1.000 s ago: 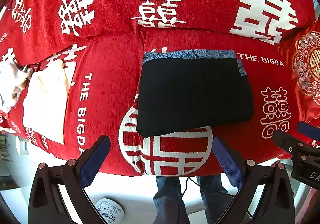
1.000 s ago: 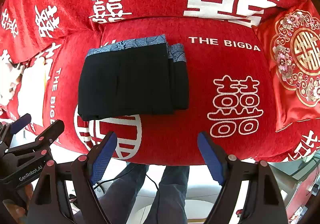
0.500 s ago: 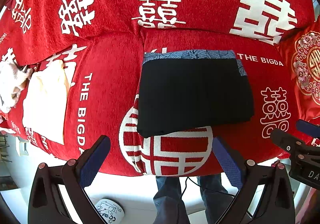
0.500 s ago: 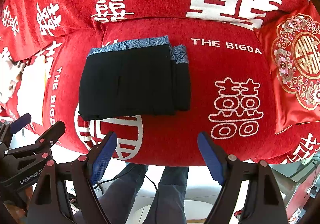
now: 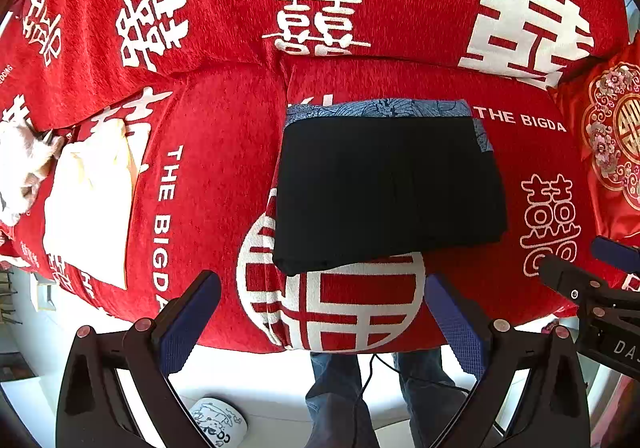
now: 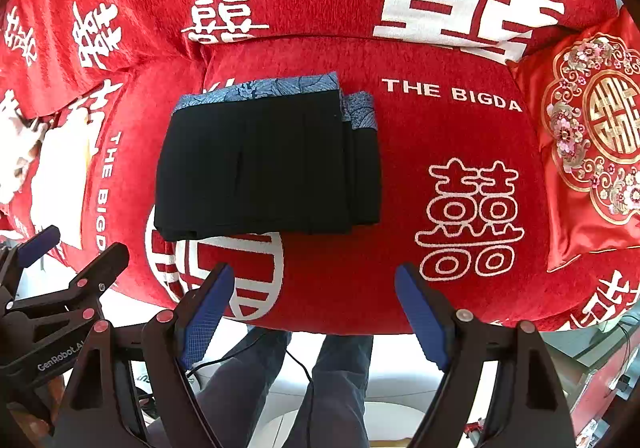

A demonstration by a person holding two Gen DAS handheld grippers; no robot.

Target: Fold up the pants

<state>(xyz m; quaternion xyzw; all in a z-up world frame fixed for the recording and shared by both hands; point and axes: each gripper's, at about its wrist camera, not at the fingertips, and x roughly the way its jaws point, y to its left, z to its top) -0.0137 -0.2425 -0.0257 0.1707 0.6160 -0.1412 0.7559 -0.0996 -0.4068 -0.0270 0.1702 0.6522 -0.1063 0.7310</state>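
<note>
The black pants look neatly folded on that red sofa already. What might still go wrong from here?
Two things, I'd guess. The folded pants lie near the front of the rounded red seat cushion, so a nudge might slide them toward the floor. Their layers are uneven on the right, where a second patterned waistband strip peeks out, so lifting the stack could undo it. Both the left gripper and right gripper are open and off the cloth.

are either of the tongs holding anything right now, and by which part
Nothing is held. The left tongs and the right tongs are both open and clear of the folded black pants on the sofa.
</note>
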